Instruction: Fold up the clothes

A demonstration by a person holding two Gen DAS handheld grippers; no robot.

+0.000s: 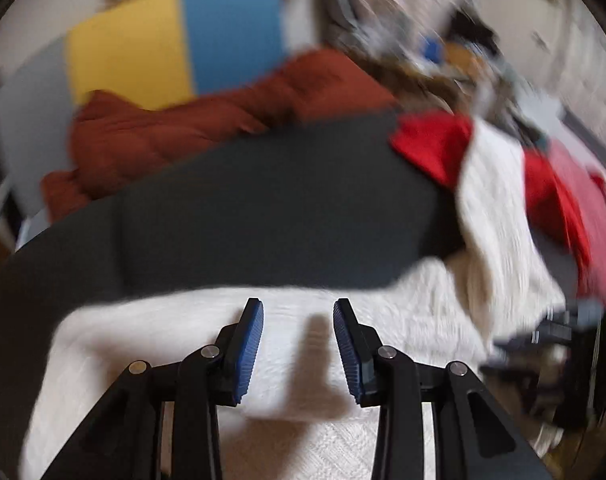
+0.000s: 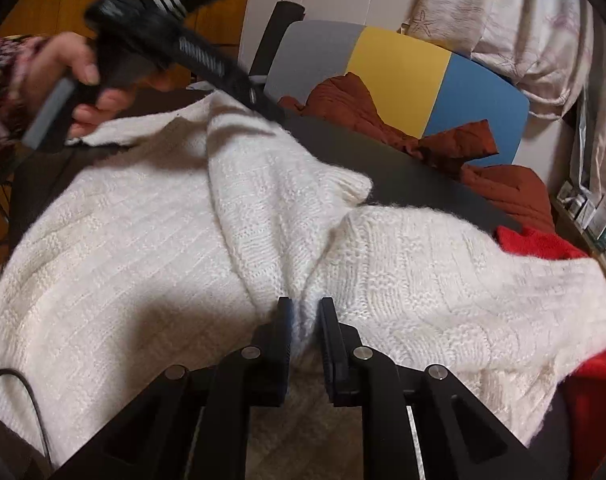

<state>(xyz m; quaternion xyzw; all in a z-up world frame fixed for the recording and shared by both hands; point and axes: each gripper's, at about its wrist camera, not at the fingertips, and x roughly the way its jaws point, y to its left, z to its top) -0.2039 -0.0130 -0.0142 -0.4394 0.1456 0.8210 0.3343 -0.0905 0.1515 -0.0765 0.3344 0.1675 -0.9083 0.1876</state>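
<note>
A white cable-knit sweater (image 2: 143,240) lies spread over a dark table (image 2: 423,176). My right gripper (image 2: 305,308) is shut on a raised fold of the knit near the sweater's middle, and the cloth bunches up between its fingers. In the left wrist view, which is blurred, my left gripper (image 1: 298,304) hangs open above the sweater (image 1: 423,312) with nothing between its blue pads (image 1: 249,348). The right wrist view shows a hand (image 2: 71,72) holding the left gripper (image 2: 273,112) over the sweater's far left part.
A red garment (image 2: 535,240) lies by the sweater's right end, also seen as the red garment (image 1: 431,144). A rust-brown quilted jacket (image 2: 343,100) drapes a grey, yellow and blue chair (image 2: 399,72) behind the table. Pale curtains and cluttered shelves stand at the right.
</note>
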